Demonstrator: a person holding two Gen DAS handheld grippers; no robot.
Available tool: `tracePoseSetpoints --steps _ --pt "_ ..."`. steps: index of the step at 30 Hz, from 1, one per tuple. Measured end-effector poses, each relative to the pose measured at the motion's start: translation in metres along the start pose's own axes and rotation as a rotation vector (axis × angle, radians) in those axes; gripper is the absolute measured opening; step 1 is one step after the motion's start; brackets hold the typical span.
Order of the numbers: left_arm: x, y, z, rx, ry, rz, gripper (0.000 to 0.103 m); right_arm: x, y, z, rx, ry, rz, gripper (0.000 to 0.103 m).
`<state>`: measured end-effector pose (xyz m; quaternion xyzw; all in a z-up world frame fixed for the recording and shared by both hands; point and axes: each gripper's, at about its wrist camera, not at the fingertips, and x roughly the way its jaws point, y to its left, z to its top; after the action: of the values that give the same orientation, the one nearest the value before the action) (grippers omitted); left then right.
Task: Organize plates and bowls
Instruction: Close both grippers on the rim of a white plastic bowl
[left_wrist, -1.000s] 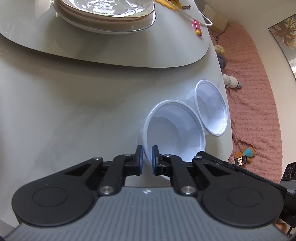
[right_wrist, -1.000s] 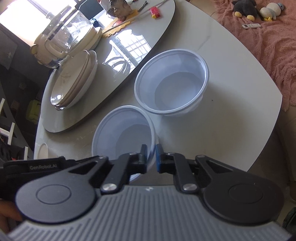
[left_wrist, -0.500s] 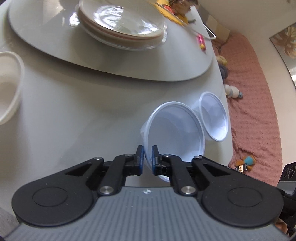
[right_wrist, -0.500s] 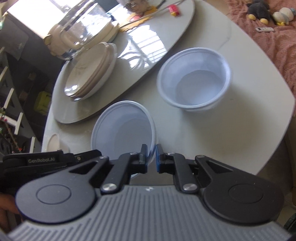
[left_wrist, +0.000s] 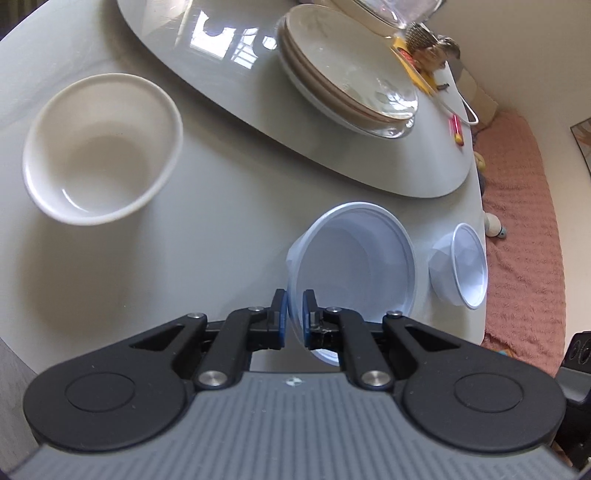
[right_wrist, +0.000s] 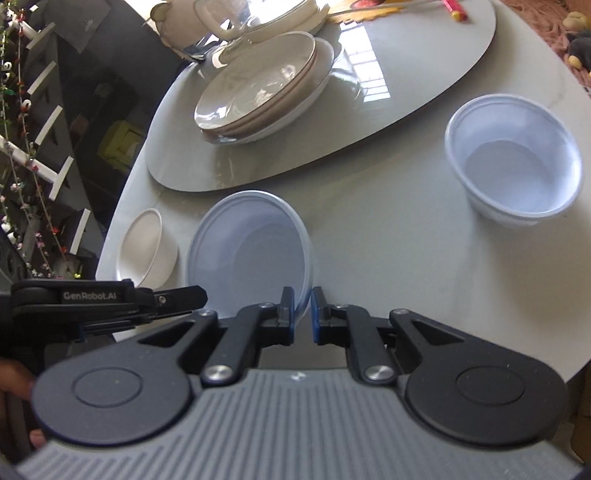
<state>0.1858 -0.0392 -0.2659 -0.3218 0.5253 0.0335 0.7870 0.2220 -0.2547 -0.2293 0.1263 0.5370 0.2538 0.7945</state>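
My left gripper (left_wrist: 293, 314) is shut on the rim of a translucent plastic bowl (left_wrist: 354, 266), held tilted above the table. My right gripper (right_wrist: 303, 314) is shut on the opposite rim of the same plastic bowl (right_wrist: 247, 247). The left gripper's body (right_wrist: 107, 302) shows at the left in the right wrist view. A white ceramic bowl (left_wrist: 99, 151) stands on the table to the left; it also shows in the right wrist view (right_wrist: 142, 247). A second plastic bowl (right_wrist: 513, 166) stands at the right, small in the left wrist view (left_wrist: 461, 269). A stack of plates (left_wrist: 347, 70) sits on the turntable.
The round grey turntable (right_wrist: 424, 85) carries the plate stack (right_wrist: 258, 92), a glass pot (right_wrist: 251, 18) and small items at its far side. The table edge (left_wrist: 482, 258) drops to a pink rug (left_wrist: 524, 221) with toys. Dark shelving (right_wrist: 55, 110) stands left.
Both grippers have carried the plastic bowl left, away from the second plastic bowl. The white ceramic bowl has come fully into view on the left.
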Motion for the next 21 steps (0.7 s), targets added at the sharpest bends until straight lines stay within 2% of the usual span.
tracePoseSetpoints --steps 11,21 --pt "0.001 0.009 0.003 -0.016 0.007 0.011 0.010 0.016 0.003 0.002 0.000 0.063 -0.001 0.014" --pt "-0.001 0.006 0.002 -0.014 -0.002 0.048 0.011 0.015 0.008 0.007 -0.047 0.066 0.006 0.015"
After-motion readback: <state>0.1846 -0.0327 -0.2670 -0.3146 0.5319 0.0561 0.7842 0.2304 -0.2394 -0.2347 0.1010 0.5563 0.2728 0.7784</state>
